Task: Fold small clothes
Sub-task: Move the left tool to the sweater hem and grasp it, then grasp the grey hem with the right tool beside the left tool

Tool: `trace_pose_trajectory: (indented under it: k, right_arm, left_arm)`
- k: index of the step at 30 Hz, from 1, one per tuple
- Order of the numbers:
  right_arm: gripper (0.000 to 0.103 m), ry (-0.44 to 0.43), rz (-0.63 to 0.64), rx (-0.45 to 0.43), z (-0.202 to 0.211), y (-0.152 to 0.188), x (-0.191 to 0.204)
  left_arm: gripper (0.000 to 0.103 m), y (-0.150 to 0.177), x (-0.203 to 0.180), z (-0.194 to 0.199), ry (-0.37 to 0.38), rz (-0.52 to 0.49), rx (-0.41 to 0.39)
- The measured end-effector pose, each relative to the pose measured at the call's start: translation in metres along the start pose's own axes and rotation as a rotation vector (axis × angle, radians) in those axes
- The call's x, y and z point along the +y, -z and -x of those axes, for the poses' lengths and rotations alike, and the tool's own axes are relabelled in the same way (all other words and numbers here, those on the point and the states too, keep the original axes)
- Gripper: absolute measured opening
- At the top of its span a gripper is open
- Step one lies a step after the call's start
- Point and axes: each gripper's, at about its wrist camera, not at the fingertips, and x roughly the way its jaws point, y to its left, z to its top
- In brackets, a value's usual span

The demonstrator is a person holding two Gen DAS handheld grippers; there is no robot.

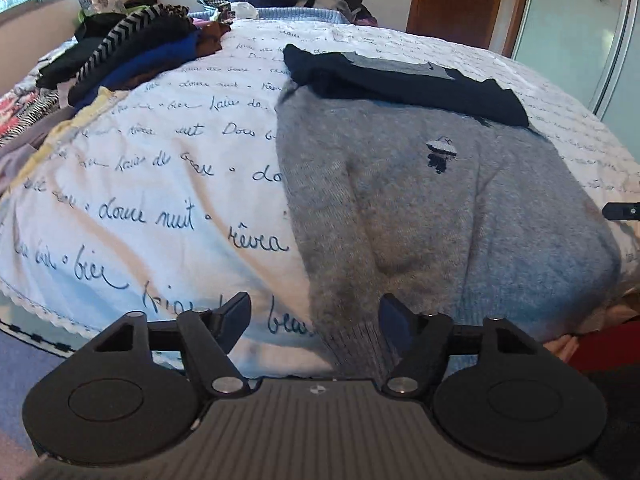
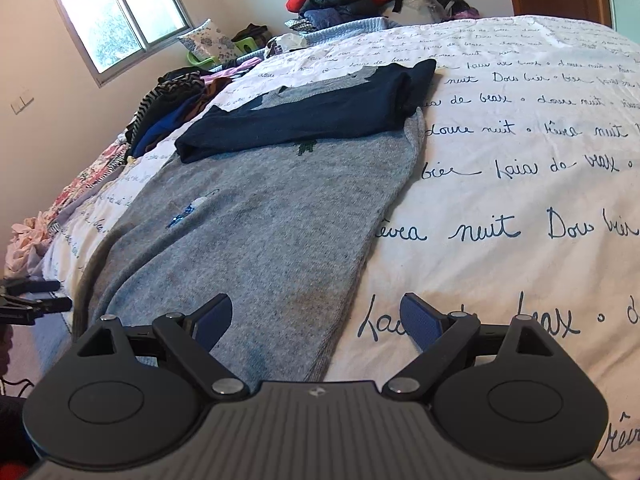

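- My left gripper (image 1: 314, 316): jaws apart, nothing grasped, straddling the hem of the grey knitted sweater (image 1: 432, 208).
- My right gripper (image 2: 316, 320): jaws released, sweater's edge between.
- Folded navy sleeves (image 2: 304, 120): at 12 o'clock, across the sweater's chest.

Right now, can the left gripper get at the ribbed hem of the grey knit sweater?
Probably yes. The left gripper is open with the ribbed hem lying between its fingers, near the edge of the bed, and nothing covers it. The folded navy sleeves lie at the far end.
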Motion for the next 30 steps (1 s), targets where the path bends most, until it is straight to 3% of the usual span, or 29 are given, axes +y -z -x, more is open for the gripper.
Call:
trace_pose_trajectory:
  k: [8, 10, 12, 14, 16, 24, 29, 30]
  right_arm:
    - [0.092, -0.005, 0.020, 0.014, 0.000, 0.003, 0.003]
    - [0.092, -0.013, 0.024, 0.019, 0.001, 0.005, 0.003]
    - [0.092, -0.026, 0.021, 0.023, 0.003, 0.006, 0.000]
    - [0.092, -0.050, 0.008, 0.027, 0.007, 0.008, -0.004]
    - [0.092, -0.088, -0.011, 0.032, 0.011, 0.010, -0.010]
    - [0.092, -0.292, -0.099, 0.102, 0.024, 0.024, -0.036]
    - [0.092, -0.439, -0.104, 0.190, 0.018, 0.038, -0.035]
    - [0.092, -0.459, -0.117, 0.212, 0.012, 0.041, -0.035]
  left_arm:
    - [0.063, 0.014, -0.004, -0.017, 0.083, -0.008, 0.053]
    - [0.053, 0.018, -0.007, -0.020, 0.101, -0.015, 0.068]
    - [0.031, 0.020, -0.009, -0.023, 0.132, -0.017, 0.094]
    - [0.019, 0.020, -0.011, -0.024, 0.140, -0.024, 0.113]
    - [0.015, 0.020, -0.013, -0.022, 0.128, -0.041, 0.112]
    - [0.016, 0.020, -0.010, -0.020, 0.123, -0.042, 0.101]
    - [0.033, 0.022, -0.009, -0.024, 0.135, -0.024, 0.074]
    - [0.032, 0.021, -0.009, -0.024, 0.135, -0.019, 0.072]
